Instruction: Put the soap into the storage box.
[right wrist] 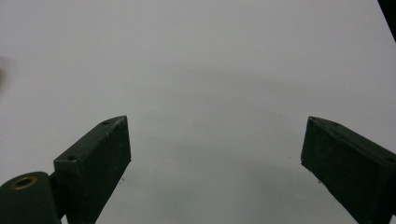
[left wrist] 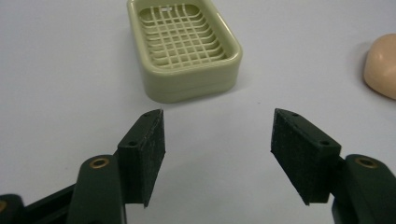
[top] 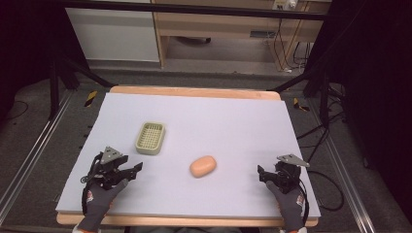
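Both gloved hands sit at my near edge of the table, each with a gripper, neither touching anything. Left gripper (top: 135, 170) rests low on the pale lilac table cover (top: 233, 121); in its own view the jaws stand apart with bare cover between the pads (left wrist: 152, 158), nothing held. Right gripper (top: 261, 174) is parked well off to the right, jaws spread wide over bare cover, also holding nothing.

Work looks unstarted, by my reading. Peach-coloured oval bar of soap (top: 203, 166) lies loose on the cover between the two grippers, nearer the left one. Pale green plastic soap dish with a slotted grid floor (top: 149, 138) sits beyond the left gripper, just ahead of its jaws, with no bar in it. Soap and dish are near each other but apart.

Left to do, as I judge it: pick up the soap, carry it over, set it into the dish.
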A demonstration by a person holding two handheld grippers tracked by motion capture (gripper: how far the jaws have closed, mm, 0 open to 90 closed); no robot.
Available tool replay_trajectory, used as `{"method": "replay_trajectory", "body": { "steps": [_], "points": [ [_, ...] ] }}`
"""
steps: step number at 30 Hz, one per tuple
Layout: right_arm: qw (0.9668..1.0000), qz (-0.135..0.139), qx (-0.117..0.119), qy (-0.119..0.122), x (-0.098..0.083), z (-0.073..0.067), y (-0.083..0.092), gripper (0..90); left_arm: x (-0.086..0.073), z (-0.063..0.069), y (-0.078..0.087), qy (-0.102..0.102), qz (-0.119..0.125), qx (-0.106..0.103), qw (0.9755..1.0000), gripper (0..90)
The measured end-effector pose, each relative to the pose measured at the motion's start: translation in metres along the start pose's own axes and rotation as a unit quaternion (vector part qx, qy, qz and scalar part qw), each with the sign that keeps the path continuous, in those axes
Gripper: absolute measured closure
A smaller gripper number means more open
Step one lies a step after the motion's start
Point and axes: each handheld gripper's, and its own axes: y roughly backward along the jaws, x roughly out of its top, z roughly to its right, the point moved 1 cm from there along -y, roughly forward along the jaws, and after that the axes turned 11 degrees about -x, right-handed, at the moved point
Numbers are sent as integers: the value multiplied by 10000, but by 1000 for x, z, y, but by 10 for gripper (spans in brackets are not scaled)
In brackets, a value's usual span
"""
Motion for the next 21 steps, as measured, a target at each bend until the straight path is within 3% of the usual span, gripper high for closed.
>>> {"method": "replay_trajectory", "body": {
  "steps": [9,21],
  "points": [
    [10000,25,-29,-22,0,-1,1,78,10,17,-4,-184,-26,-244,9995,312],
    [10000,64,-61,22,0,-3,2,73,19,36,-11,-419,-91,-383,9983,293]
  ]
}}
